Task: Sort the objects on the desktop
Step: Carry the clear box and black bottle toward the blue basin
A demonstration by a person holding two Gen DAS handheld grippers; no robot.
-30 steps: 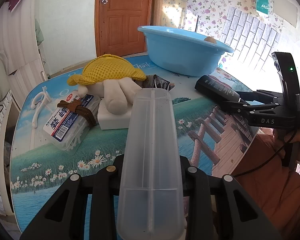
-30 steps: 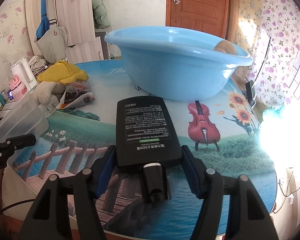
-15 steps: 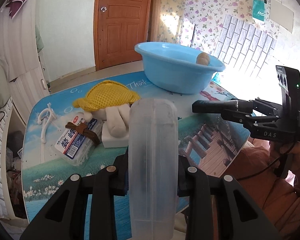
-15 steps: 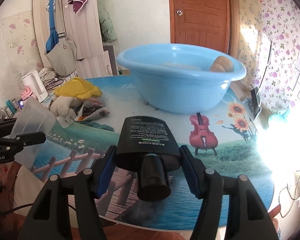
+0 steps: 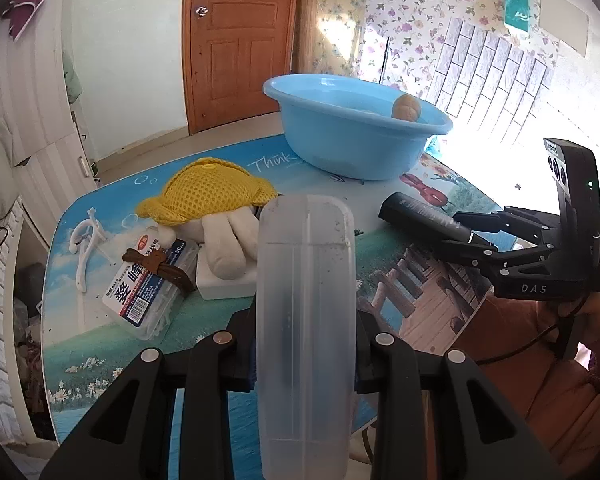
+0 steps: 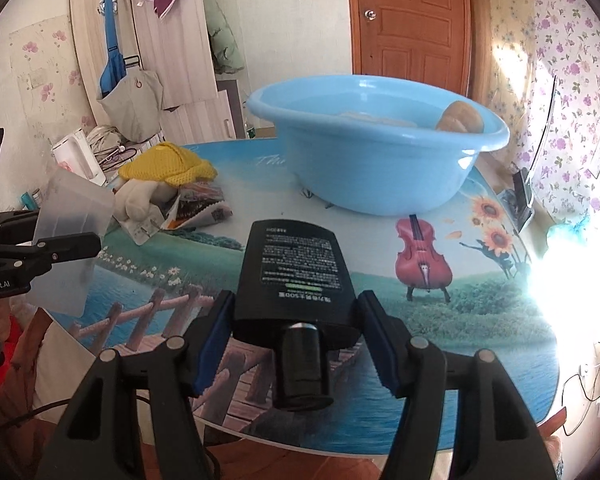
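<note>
My left gripper [image 5: 306, 344] is shut on a frosted translucent plastic case [image 5: 306, 320], held above the table's near edge; the case also shows in the right wrist view [image 6: 72, 236]. My right gripper [image 6: 296, 328] is shut on a black flat bottle [image 6: 296, 272], cap toward the camera, held above the table's front. The bottle shows in the left wrist view [image 5: 424, 220] at the right. A light blue basin [image 5: 352, 136] stands at the table's far side with a brown rounded object [image 5: 407, 107] inside.
On the picture-printed table [image 5: 420, 300] lie a yellow mesh cloth [image 5: 208, 192] over a cream plush toy [image 5: 228, 244], a white block [image 5: 224, 284], a toothpick box [image 5: 148, 284], a white hook [image 5: 86, 240] and a printed packet [image 6: 200, 208].
Both grippers have risen and drawn back from the table with their objects still held; the basin and clutter now look farther away and lower in view.
</note>
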